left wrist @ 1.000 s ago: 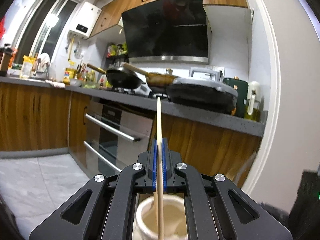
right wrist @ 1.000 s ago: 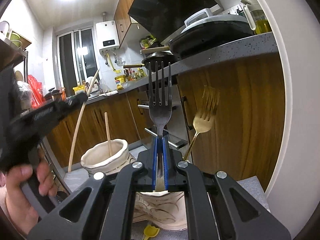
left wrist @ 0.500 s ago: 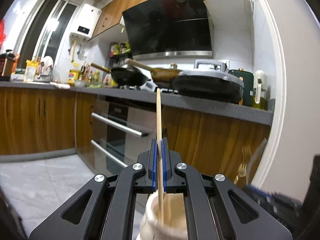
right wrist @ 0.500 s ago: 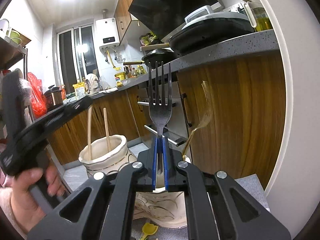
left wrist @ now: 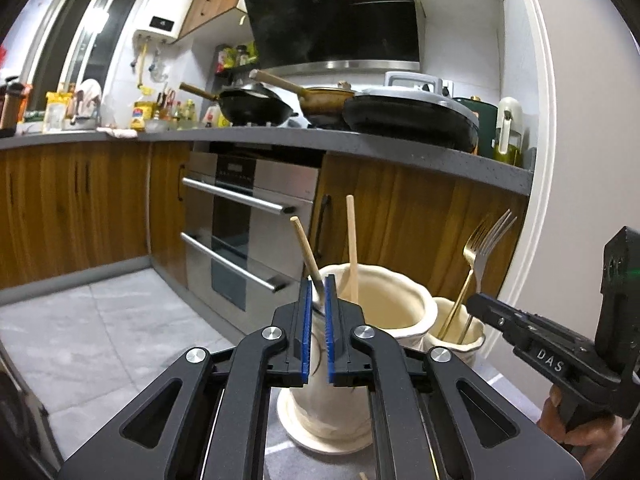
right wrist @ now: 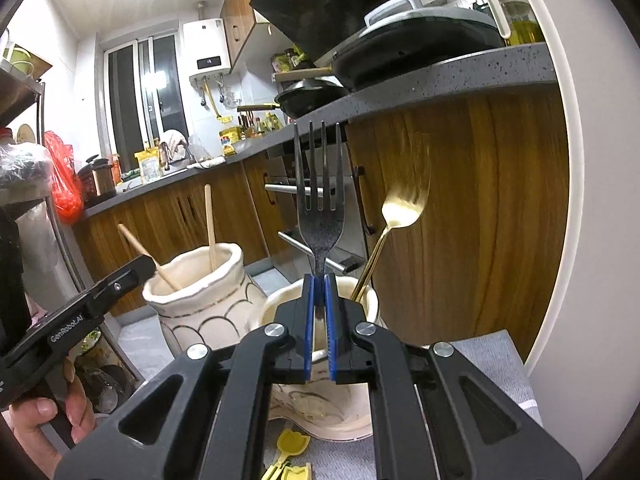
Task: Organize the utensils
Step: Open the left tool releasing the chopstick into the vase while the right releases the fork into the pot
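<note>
A large cream ceramic jar [left wrist: 380, 312] holds two wooden chopsticks [left wrist: 351, 240]; it also shows in the right wrist view [right wrist: 200, 292]. My left gripper [left wrist: 316, 292] is open a little and empty, just in front of the jar's rim; one chopstick [left wrist: 306, 250] leans behind its fingers. A smaller cream jar [left wrist: 460, 324] holds a gold fork [left wrist: 480, 252]. My right gripper [right wrist: 319, 292] is shut on a dark steel fork [right wrist: 320, 200], tines up, above the smaller jar [right wrist: 280, 308] beside the gold fork [right wrist: 404, 208].
Both jars stand on a grey cloth [right wrist: 492, 360]. Small yellow utensils [right wrist: 288, 456] lie on it in front of the jars. Wooden cabinets [left wrist: 420, 232], an oven [left wrist: 240, 216] and a loaded counter [left wrist: 360, 140] stand behind. A white wall [right wrist: 592, 200] is at the right.
My left gripper has let go of the chopstick, which now stands in the large jar, and has drawn back and down. My right gripper still holds the dark fork over the small jar.
</note>
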The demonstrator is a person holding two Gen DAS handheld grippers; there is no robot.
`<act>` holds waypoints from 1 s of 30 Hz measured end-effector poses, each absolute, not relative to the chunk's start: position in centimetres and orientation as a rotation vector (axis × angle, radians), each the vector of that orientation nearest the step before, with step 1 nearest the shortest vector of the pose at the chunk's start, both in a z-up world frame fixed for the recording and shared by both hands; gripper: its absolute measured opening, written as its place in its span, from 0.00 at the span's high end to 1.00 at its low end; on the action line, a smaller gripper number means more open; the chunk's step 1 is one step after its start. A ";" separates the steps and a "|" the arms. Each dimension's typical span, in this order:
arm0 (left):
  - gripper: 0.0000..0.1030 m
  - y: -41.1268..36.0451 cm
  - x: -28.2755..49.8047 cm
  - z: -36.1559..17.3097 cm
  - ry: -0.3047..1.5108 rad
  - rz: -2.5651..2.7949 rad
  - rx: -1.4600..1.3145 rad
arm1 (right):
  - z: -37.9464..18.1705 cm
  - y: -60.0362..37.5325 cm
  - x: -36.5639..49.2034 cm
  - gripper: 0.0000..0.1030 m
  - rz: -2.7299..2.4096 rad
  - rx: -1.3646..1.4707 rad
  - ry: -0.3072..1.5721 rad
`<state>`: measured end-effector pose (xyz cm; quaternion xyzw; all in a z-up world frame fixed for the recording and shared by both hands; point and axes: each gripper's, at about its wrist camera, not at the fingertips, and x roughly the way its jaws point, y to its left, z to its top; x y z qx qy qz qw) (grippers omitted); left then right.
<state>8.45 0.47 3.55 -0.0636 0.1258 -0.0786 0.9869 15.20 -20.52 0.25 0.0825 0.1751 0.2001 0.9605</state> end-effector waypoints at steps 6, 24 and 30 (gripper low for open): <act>0.72 0.3 7.8 3.5 0.247 -0.145 -0.100 | 0.0 -20.3 15.6 0.95 0.393 0.152 0.382; 0.17 1.4 3.9 3.0 0.221 -0.077 -0.098 | 0.7 -21.8 13.9 0.38 0.382 0.195 0.303; 0.09 1.8 3.1 2.7 0.237 -0.065 -0.107 | 1.5 -23.0 12.6 0.10 0.378 0.232 0.279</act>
